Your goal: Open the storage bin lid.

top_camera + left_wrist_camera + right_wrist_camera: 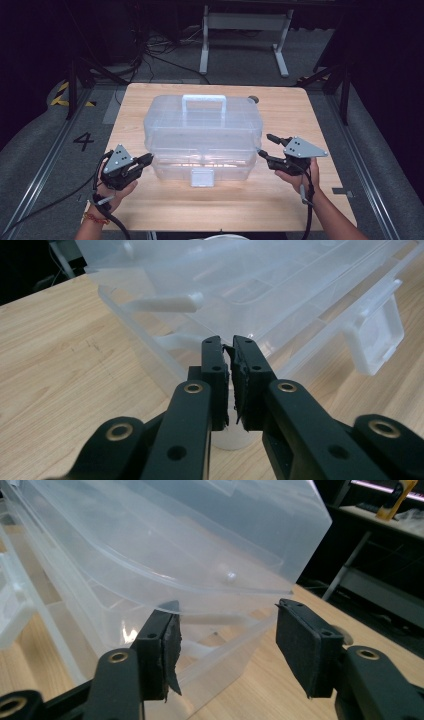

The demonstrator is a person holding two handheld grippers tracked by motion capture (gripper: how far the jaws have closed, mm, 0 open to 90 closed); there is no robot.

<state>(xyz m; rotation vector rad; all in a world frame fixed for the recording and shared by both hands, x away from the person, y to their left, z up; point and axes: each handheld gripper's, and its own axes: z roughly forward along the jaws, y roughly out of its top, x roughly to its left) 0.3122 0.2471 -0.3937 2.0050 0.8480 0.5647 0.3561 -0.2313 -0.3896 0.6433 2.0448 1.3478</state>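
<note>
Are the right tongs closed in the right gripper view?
No. The right tongs stand wide open, with the corner of the clear plastic box showing in the gap between the two pads.

Right gripper at the corner of a clear plastic storage box

The black two-jaw right gripper (227,650) stands wide apart, its padded jaws flanking the translucent lidded box's (165,555) corner on the light wooden table (260,690).

Black tool (145,161), grey three-cornered plate (118,156)
</note>
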